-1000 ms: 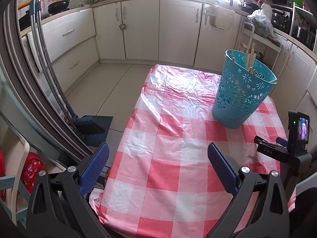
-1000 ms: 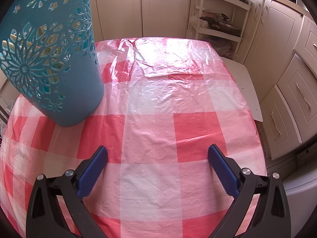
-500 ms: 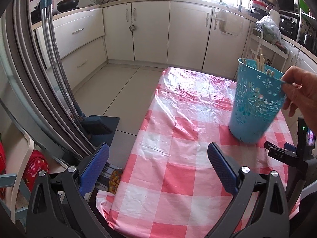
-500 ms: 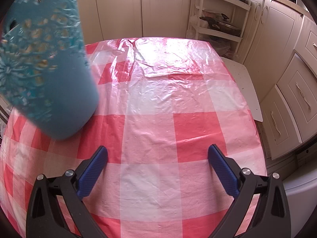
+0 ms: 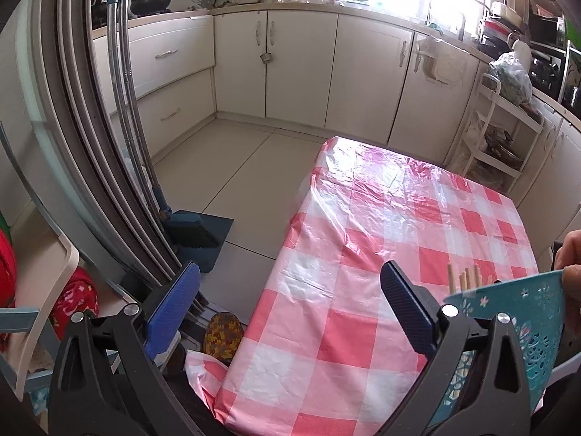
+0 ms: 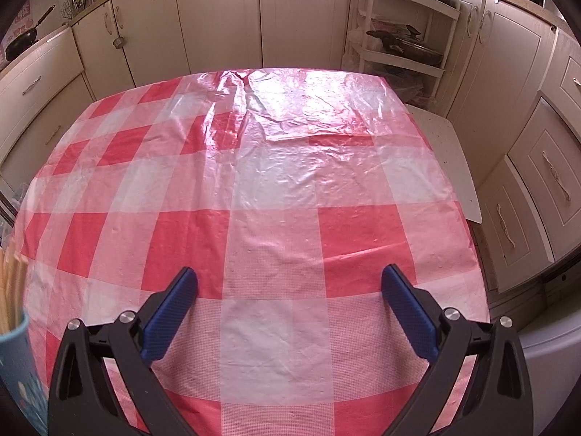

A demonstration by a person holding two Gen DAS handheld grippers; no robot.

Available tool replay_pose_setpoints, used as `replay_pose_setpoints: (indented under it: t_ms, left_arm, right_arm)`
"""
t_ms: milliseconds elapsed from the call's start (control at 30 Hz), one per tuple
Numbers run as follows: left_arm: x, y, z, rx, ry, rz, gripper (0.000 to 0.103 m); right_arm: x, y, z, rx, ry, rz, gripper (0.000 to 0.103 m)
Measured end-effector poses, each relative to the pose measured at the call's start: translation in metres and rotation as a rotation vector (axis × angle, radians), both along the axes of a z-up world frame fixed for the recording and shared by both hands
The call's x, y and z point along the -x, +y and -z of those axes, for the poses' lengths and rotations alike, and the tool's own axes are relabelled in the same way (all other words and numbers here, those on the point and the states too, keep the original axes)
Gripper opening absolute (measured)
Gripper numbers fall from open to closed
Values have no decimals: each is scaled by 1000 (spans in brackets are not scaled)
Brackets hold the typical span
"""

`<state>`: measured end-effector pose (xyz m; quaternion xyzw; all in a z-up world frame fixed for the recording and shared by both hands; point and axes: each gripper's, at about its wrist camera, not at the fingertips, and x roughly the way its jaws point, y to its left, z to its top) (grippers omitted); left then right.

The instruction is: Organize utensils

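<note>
Just wooden chopsticks [image 5: 466, 279] upright in teal basket [image 5: 515, 305]

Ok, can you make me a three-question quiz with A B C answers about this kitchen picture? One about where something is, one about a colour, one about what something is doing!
1. Where is the frying pan?
A. On the counter at the back left
B. On the tablecloth
C. On the floor

2. What colour is the basket with the chopsticks?
A. Yellow
B. Teal blue
C. Black

3. What is the left gripper doing?
A. Squeezing a chopstick
B. Clamping the basket
C. Open, holding nothing

Answers:
1 A, the pan sits on the far counter beside the wall.
2 B, its cut-out wall is teal blue.
3 C, its fingers stand wide apart over the checked tablecloth; a bare hand holds the basket rim instead.
</note>
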<state>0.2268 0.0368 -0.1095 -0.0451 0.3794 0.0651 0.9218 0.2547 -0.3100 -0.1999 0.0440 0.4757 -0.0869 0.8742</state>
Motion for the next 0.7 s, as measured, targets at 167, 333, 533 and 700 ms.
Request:
replay_pose_setpoints:
  t_ms: [167, 333, 533, 700]
  left_arm:
    - [0, -4, 3, -6, 15, 18, 96]
    - [-1, -6, 5, -18, 30, 35, 96]
    - [-2, -8, 5, -21, 34, 41, 96]
    - [-1, -7, 5, -19, 36, 35, 96]
  right_arm:
    - [0, 0, 0, 0, 0, 0, 96]
    - [-1, 1, 0, 1, 0, 0, 96]
    - [0, 0, 0, 1, 0, 0, 96]
    - [1, 1, 0, 1, 0, 0, 96]
